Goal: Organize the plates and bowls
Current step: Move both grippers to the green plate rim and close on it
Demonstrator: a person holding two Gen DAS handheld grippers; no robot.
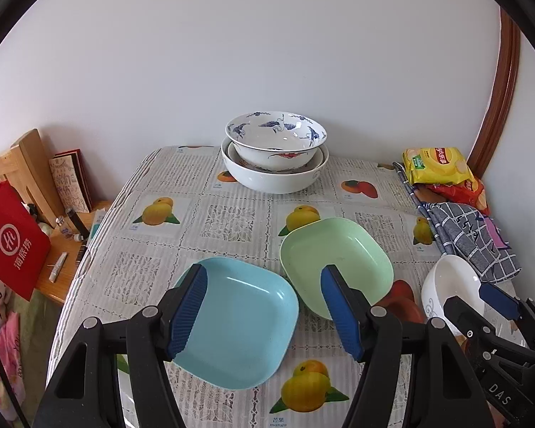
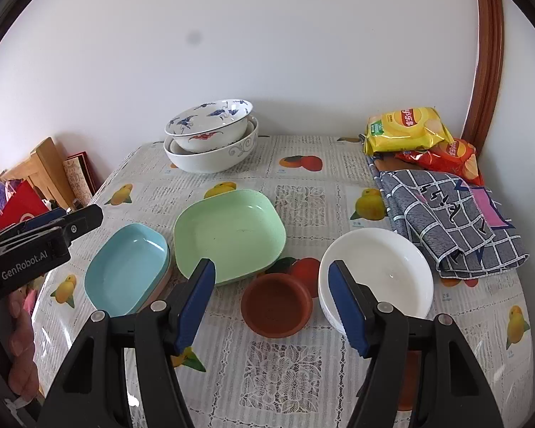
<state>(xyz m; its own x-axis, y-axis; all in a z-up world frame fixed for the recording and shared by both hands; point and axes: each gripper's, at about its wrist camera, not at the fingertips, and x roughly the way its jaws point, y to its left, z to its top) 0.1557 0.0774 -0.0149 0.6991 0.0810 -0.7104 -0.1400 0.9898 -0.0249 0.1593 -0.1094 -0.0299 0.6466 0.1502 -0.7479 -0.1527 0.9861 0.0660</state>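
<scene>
You had both grippers wide open and empty: left gripper (image 1: 264, 306) hung over the blue square plate (image 1: 239, 324), right gripper (image 2: 271, 306) above the small brown bowl (image 2: 276, 305), with the white bowl (image 2: 378, 274) just beside it. I'd have pinched the blue plate by its near rim, not the middle. The green square plate (image 2: 228, 232) sat touching it, so lift straight up. Open tablecloth (image 2: 303, 192) lay behind, before the stacked porcelain bowls (image 2: 210, 139).
</scene>
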